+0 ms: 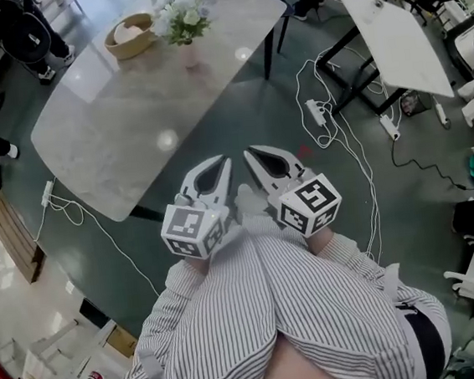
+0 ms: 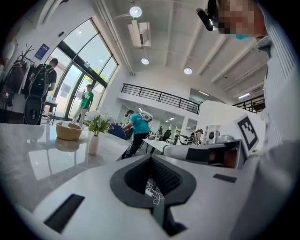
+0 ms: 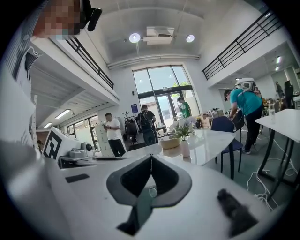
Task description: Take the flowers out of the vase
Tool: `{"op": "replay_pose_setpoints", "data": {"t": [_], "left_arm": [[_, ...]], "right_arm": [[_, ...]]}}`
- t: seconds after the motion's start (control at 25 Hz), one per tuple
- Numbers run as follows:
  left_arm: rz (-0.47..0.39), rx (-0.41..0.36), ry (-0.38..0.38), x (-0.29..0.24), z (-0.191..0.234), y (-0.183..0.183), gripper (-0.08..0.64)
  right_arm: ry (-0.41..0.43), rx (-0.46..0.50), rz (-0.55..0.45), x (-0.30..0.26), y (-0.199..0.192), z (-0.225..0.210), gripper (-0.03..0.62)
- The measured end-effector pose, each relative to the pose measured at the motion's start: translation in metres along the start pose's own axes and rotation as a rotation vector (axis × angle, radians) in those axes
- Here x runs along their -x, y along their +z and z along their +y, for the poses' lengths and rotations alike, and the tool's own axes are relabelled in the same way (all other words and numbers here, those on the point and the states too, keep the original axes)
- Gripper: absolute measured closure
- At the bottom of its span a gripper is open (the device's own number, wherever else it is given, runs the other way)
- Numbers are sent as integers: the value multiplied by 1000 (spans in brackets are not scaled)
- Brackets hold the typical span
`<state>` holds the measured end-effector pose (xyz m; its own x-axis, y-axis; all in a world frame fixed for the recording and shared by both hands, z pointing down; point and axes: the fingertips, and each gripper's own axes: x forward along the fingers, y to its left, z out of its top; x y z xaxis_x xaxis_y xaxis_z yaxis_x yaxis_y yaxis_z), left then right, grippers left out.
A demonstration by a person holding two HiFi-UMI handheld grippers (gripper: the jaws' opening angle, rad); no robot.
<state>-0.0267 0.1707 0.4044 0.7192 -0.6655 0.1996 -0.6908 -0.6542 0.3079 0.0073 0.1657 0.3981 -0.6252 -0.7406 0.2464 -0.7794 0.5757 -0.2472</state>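
Note:
A bunch of white flowers with green leaves (image 1: 183,18) stands in a small pale pink vase (image 1: 190,55) on the far part of the marble table (image 1: 113,130). Both grippers are held close to my body, short of the table's near edge and well away from the vase. My left gripper (image 1: 220,161) is shut with nothing in it, and so is my right gripper (image 1: 252,152). The left gripper view has the flowers (image 2: 97,123) and vase (image 2: 93,144) far off past its closed tips (image 2: 151,158). The right gripper view shows the flowers (image 3: 183,131) beyond its closed tips (image 3: 151,157).
A round woven basket (image 1: 130,34) sits on the table just left of the vase. White cables and power strips (image 1: 331,124) trail over the green floor to the right. A tilted white table (image 1: 394,37) stands at the right. People stand beyond the table.

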Motion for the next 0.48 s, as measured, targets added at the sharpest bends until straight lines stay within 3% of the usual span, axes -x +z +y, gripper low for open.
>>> {"op": "replay_pose_setpoints", "data": {"t": [0.48], "left_arm": [[-13,25,17,-58,63,21,550]], "right_arm": [[17,-7,7,-74,24,-59,578]]}}
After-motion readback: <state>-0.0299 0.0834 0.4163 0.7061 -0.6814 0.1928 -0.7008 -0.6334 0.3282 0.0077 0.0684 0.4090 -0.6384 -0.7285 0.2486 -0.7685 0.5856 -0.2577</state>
